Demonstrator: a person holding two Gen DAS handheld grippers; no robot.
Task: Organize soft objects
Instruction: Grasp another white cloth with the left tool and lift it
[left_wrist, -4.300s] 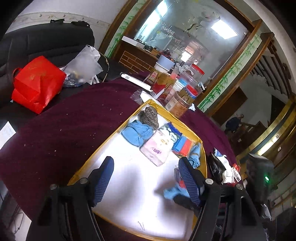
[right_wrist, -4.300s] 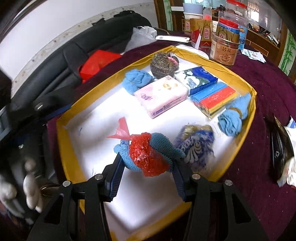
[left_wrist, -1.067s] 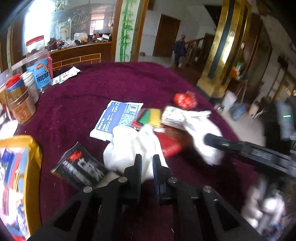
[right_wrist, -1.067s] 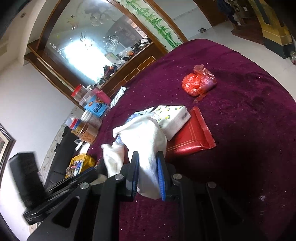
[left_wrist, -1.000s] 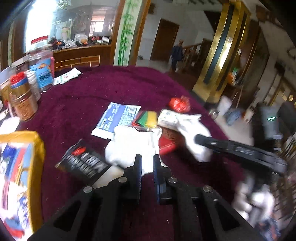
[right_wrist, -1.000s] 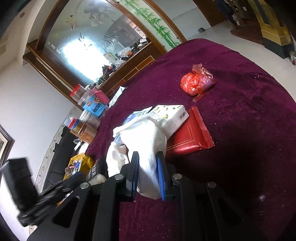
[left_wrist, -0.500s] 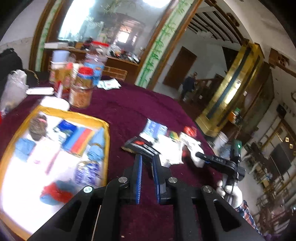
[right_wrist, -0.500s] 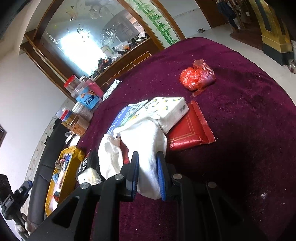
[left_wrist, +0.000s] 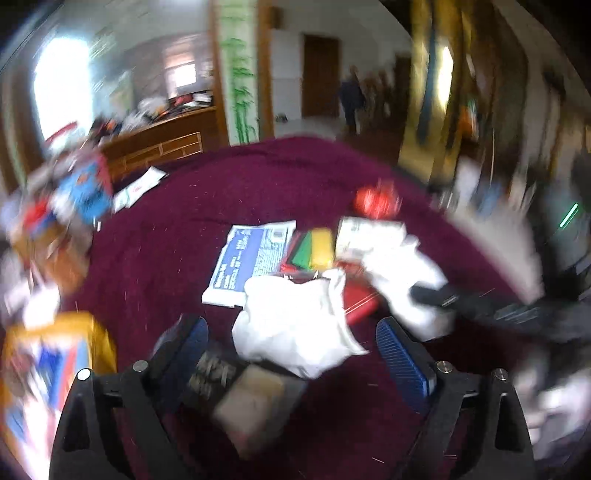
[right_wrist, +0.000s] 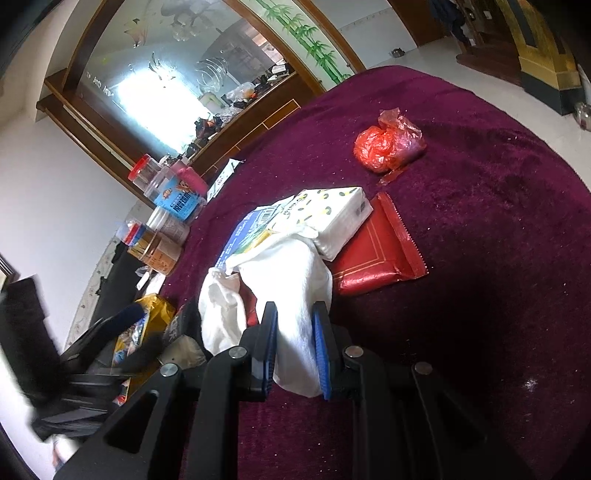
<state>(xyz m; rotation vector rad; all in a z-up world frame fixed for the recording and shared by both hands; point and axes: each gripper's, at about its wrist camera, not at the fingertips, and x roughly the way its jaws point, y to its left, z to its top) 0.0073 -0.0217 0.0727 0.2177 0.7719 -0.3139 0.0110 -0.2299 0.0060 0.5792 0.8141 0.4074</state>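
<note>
A crumpled white cloth (right_wrist: 288, 280) lies on the maroon tablecloth (right_wrist: 480, 221), and my right gripper (right_wrist: 294, 350) is shut on its near end. The blurred left wrist view shows the same white cloth (left_wrist: 295, 325) between the wide-apart fingers of my left gripper (left_wrist: 295, 350). Its jaws are opening and the pads do not press on the cloth. The right gripper (left_wrist: 480, 306) reaches in from the right, holding the cloth's other end. The yellow-rimmed tray (left_wrist: 85, 332) of soft items sits at the lower left.
Beside the cloth lie a spotted tissue pack (right_wrist: 332, 218), a red packet (right_wrist: 373, 258), a blue-and-white pack (left_wrist: 251, 258) and a black pouch (left_wrist: 221, 373). A red plastic bag (right_wrist: 384, 144) sits farther off. Jars (right_wrist: 173, 206) stand at the table's far edge.
My left gripper swung away over the tray, then back to the white cloth, and its jaws went from shut to wide apart. The right gripper kept still, holding the cloth.
</note>
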